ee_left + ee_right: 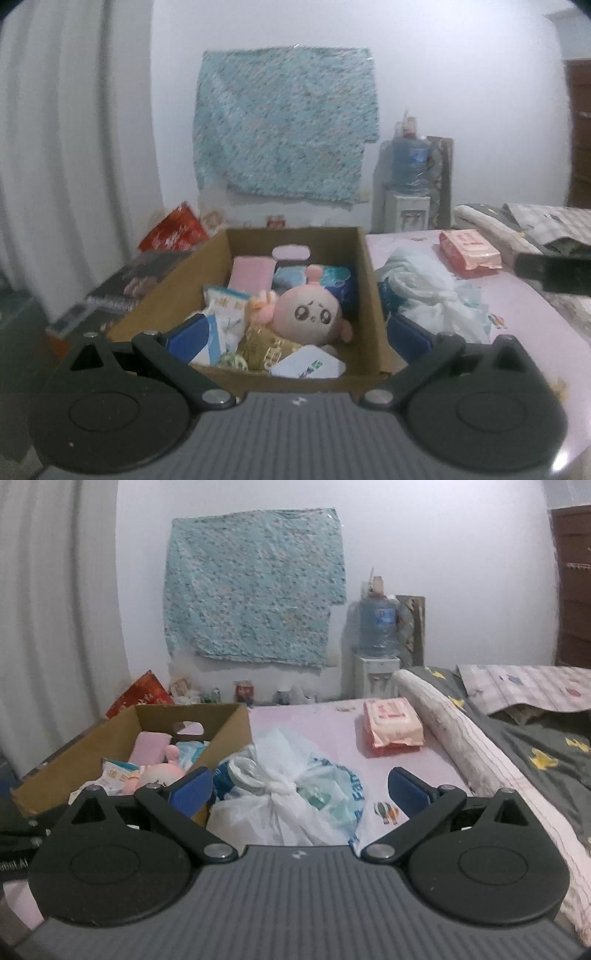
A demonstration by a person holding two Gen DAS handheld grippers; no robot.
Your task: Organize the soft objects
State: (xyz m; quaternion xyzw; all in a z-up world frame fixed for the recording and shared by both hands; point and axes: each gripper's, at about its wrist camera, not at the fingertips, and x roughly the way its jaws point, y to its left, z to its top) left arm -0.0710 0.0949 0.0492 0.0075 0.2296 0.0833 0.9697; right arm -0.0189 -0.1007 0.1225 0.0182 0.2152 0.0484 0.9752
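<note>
Left gripper (pixel 295 338) spread wide, empty, over brown cardboard box (pixel 373 295) holding pink round-headed plush doll (pixel 312 314). Right gripper (pixel 301 792) spread wide, empty; knotted white plastic bag (pixel 280 794) between fingers, pink tissue pack (pixel 393 722) at 1 o'clock.

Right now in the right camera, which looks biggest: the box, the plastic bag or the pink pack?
1. Box and plastic bag: about alike, and the bag sits nearer the camera, so unsure.
2. Pink pack: clearly smallest, though farther away.
</note>
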